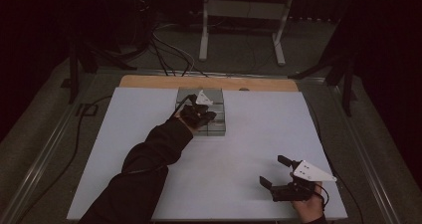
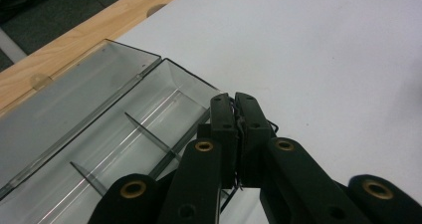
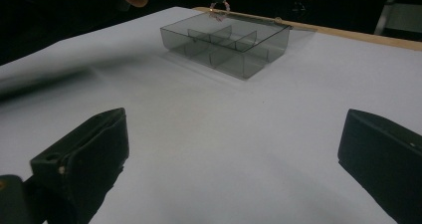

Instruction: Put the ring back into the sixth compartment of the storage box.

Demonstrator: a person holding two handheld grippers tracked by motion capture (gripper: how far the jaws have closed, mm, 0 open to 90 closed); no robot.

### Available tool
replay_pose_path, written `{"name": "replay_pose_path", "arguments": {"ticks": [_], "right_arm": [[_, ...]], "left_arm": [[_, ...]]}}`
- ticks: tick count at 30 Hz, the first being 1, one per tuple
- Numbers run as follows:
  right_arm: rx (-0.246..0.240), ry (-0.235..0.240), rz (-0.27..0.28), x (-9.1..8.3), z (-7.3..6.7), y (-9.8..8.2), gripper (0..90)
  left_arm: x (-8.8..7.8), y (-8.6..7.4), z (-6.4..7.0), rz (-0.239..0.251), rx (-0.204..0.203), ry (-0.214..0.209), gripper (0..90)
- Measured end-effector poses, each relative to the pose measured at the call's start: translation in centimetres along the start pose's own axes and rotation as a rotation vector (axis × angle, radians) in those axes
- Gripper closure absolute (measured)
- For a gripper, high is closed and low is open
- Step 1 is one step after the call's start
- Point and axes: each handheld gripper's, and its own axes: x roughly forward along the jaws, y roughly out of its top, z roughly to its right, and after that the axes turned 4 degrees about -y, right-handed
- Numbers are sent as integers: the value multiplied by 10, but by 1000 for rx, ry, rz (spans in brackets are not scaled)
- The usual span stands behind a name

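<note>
So there's a big white table point(image 1: 149, 149) with a wooden strip point(image 1: 149, 81) along its far edge, and the room around it is pretty dark. Out on the grey floor past the table stands a white metal frame point(image 1: 244, 15), with a bunch of dark cables point(image 1: 166, 52) running off to one side.

Next biggest thing is a smoky clear plastic organizer box point(image 1: 215, 127) with thin dividers inside. It sits near the far edge of the table, right under the left gripper point(image 1: 199, 115), and its lid point(image 2: 64, 104) is folded flat back toward the wooden strip. In the left gripper view the nearest compartments look bare.

The person's left arm, in a dark sleeve point(image 1: 149, 154), reaches forward across the table to the box. The left gripper's jaws are pressed together, and in its own view point(image 2: 238, 119) there's a bit of thin dark wire pinched between them, with a little loop poking out on one side. Can't really say what it is. The tips hover just past the box's corner, over white table.

The right gripper point(image 1: 273, 171) is back at the near right edge of the table, well away from the box, held in a bare hand point(image 1: 309, 209). Its jaws are spread wide with nothing between them, and from its view the box point(image 3: 226, 45) is far out ahead of it.
</note>
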Motion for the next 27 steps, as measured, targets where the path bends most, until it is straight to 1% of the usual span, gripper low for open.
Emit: {"name": "replay_pose_path", "arguments": {"ticks": [5, 6, 10, 14, 17, 22, 24, 27], "right_arm": [[0, 1, 0, 0, 0, 0, 0], [0, 2, 0, 0, 0, 0, 0], [1, 2, -1, 0, 0, 0, 0], [0, 3, -1, 0, 0, 0, 0], [1, 3, -1, 0, 0, 0, 0], [1, 4, -1, 0, 0, 0, 0], [1, 4, 0, 0, 0, 0, 0], [2, 4, 0, 0, 0, 0, 0]], "left_arm": [[5, 2, 1, -2, 7, -1, 898], [6, 3, 1, -2, 10, 5, 898], [9, 4, -1, 4, -1, -2, 898], [13, 4, -1, -4, 8, -4, 898], [16, 3, -2, -1, -1, -7, 898], [22, 0, -2, -3, -3, -11, 898], [24, -2, -3, -3, -14, -21, 898], [28, -4, -4, -8, -15, -16, 898]]}}
